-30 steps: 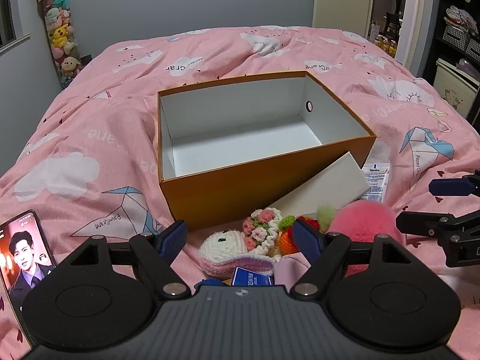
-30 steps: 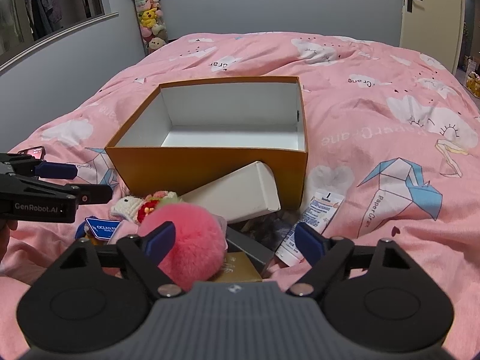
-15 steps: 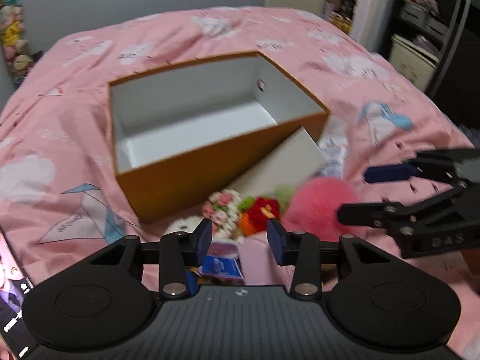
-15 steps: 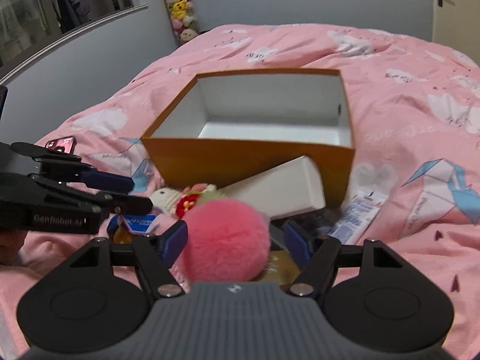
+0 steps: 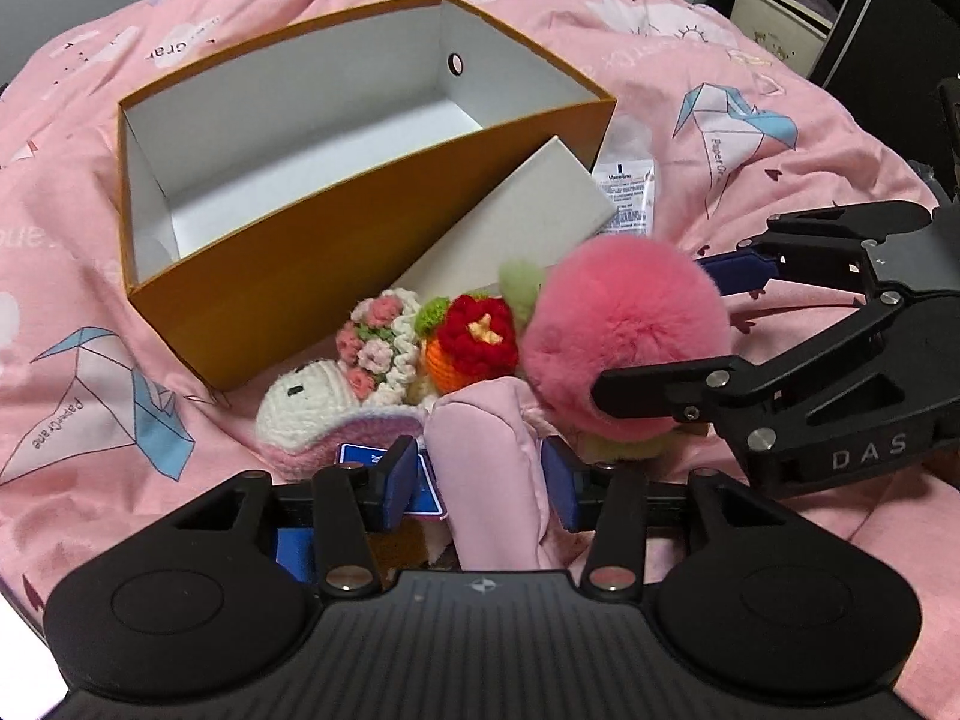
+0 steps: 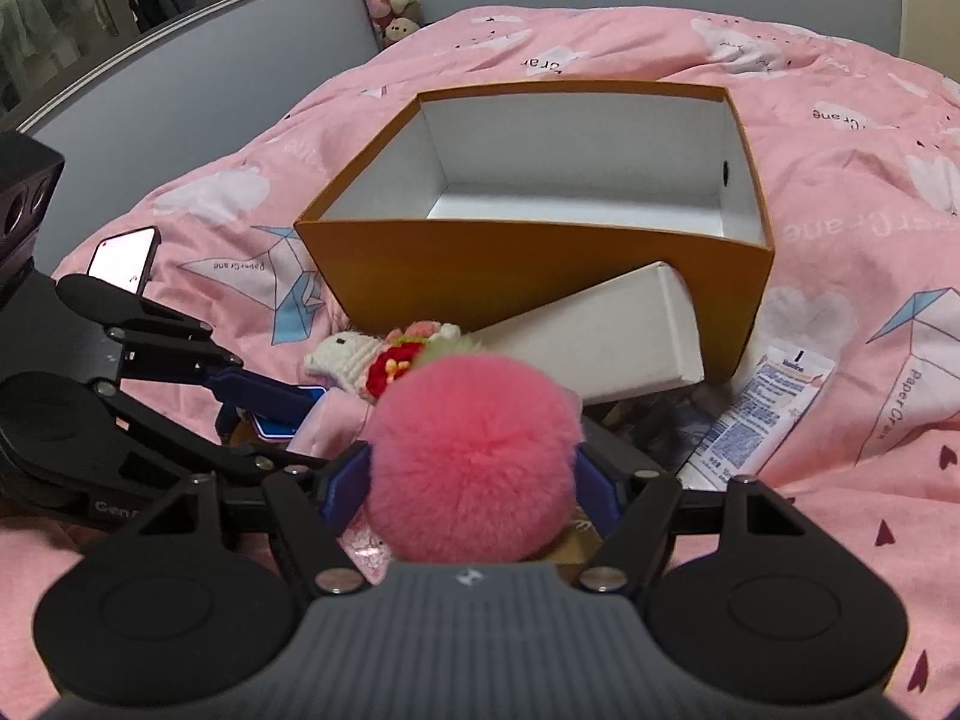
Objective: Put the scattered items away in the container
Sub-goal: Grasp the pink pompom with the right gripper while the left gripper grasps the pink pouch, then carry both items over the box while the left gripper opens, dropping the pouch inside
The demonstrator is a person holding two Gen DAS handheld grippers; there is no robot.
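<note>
Grippers both down in pile on bed (image 5: 780, 78), in front of empty orange box (image 5: 336, 252).
L gripper (image 5: 480, 480): jaws just widened a bit, straddling pink fabric roll (image 5: 489, 468), contact unclear. R gripper (image 6: 471, 480): jaws around pink pompom (image 6: 474, 456), blue pads at its fur; white carton (image 6: 600, 342) leans on box.

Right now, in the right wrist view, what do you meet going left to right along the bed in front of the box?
Phone → left gripper → crochet doll → pink pompom → white box → Vaseline sachet.
</note>
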